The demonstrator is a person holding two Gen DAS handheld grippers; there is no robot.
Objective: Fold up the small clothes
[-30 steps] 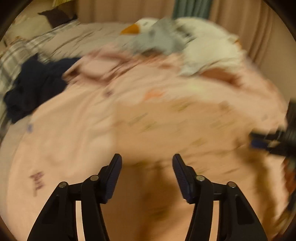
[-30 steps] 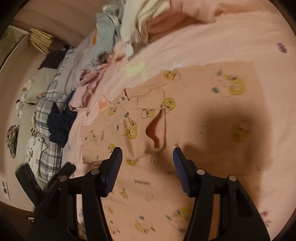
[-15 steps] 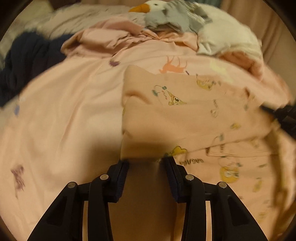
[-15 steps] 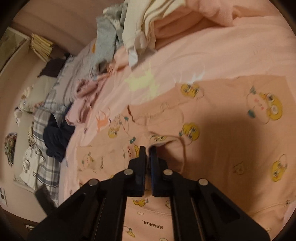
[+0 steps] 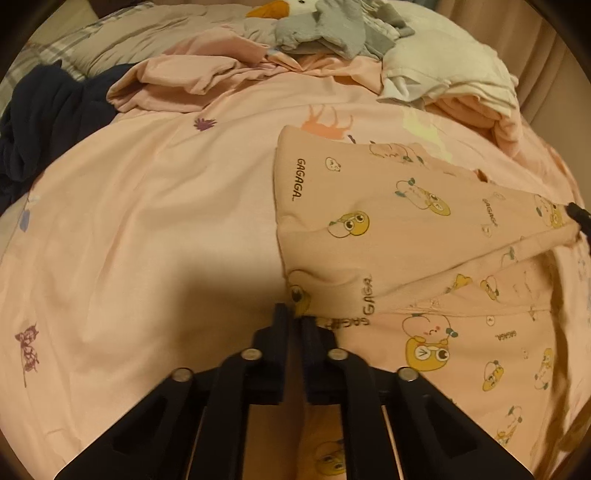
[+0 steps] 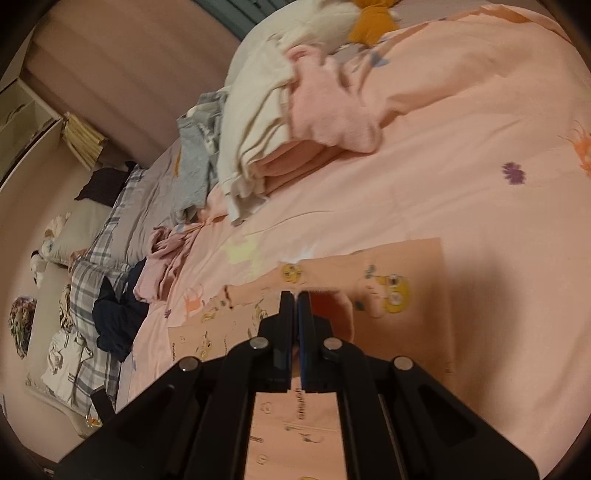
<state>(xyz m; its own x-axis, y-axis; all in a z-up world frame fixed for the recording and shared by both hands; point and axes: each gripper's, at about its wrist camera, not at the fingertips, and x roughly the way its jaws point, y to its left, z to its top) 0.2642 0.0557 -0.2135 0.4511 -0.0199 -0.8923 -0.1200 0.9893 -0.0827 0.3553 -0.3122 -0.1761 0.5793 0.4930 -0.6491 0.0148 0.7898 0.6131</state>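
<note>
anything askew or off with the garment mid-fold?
Nothing damaged. The peach printed garment is lifted between the left gripper and right gripper, so the top layer runs diagonally over the lower one rather than edge to edge. Unfolded clothes are heaped behind it.

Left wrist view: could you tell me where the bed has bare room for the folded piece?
The pink sheet is bare left of the printed garment, bounded by the navy clothes and the crumpled pink cloth. The far edge is crowded with the cream pile and grey plush.
</note>
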